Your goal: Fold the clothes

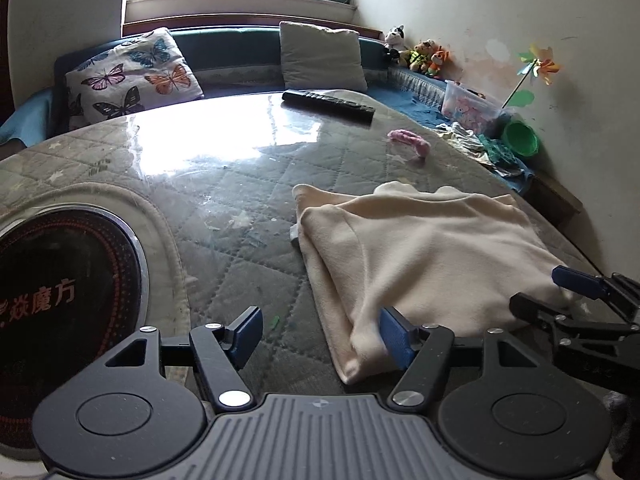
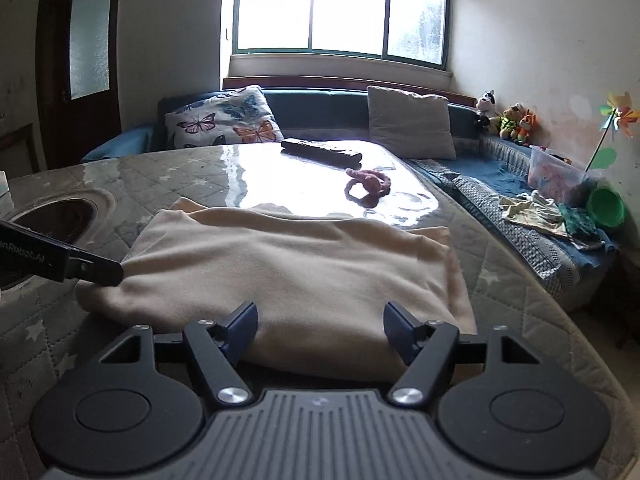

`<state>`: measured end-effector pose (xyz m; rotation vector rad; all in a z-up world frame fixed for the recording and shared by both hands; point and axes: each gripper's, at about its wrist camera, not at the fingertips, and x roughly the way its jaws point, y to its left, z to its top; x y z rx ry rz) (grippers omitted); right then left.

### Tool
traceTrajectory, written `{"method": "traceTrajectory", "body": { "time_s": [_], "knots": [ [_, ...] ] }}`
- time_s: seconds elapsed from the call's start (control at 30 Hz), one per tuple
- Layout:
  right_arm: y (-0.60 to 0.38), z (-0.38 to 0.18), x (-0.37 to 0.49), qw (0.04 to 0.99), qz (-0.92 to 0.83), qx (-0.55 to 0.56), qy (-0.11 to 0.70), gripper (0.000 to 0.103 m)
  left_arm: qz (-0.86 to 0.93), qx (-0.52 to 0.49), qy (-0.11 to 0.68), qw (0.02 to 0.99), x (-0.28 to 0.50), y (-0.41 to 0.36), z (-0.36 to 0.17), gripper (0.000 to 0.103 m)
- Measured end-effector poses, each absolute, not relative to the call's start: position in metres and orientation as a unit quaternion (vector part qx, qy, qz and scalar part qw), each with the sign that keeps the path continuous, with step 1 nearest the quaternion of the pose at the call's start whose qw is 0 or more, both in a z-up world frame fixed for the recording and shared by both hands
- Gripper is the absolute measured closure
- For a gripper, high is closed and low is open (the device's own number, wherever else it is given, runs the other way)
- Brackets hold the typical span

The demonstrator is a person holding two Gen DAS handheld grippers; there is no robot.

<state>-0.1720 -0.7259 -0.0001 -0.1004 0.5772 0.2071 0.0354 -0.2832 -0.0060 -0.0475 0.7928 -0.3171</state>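
Left gripper (image 1: 320,334): jaws spread, right pad against the near-left corner of the cream fleece garment (image 1: 420,248), nothing pinched. Right gripper (image 2: 320,330): jaws spread, straddling the garment's near edge, not clamped. Garment lies folded in a rough rectangle on the glass-topped quilted grey table (image 2: 500,248), near side. Looks light, soft, floppy; likely slides on glass. Grab doubled edges at near corners. Black remote control (image 2: 322,151) and pink fabric loop (image 2: 368,184) lie farther back.

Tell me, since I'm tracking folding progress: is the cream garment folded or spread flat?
Folded. The cream garment lies as a compact rectangle on the table, with doubled layers showing along its near edge.
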Motion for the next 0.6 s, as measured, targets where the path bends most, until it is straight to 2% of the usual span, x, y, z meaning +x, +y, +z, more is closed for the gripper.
{"method": "traceTrajectory", "body": {
  "time_s": [0.17, 0.27, 0.33, 0.43, 0.6],
  "knots": [
    [-0.729, 0.002, -0.181, 0.954, 0.090, -0.031, 0.285, 0.024, -0.166, -0.021, 0.375, 0.912, 0.015, -0.283, -0.001, 0.015],
    [-0.729, 0.003, -0.187, 0.954, 0.089, -0.016, 0.287, 0.017, -0.170, -0.020, 0.368, 0.914, 0.003, -0.282, 0.000, 0.006],
    [-0.728, 0.004, -0.191, 0.955, 0.086, -0.013, 0.285, 0.011, -0.172, -0.019, 0.364, 0.915, -0.004, -0.280, 0.000, 0.004],
    [-0.726, 0.004, -0.197, 0.955, 0.081, -0.010, 0.286, 0.008, -0.174, -0.019, 0.360, 0.917, -0.012, -0.278, 0.000, 0.000],
    [-0.721, 0.004, -0.207, 0.954, 0.077, -0.008, 0.288, 0.001, -0.174, -0.022, 0.357, 0.918, -0.024, -0.273, 0.000, 0.000]
  ]
}}
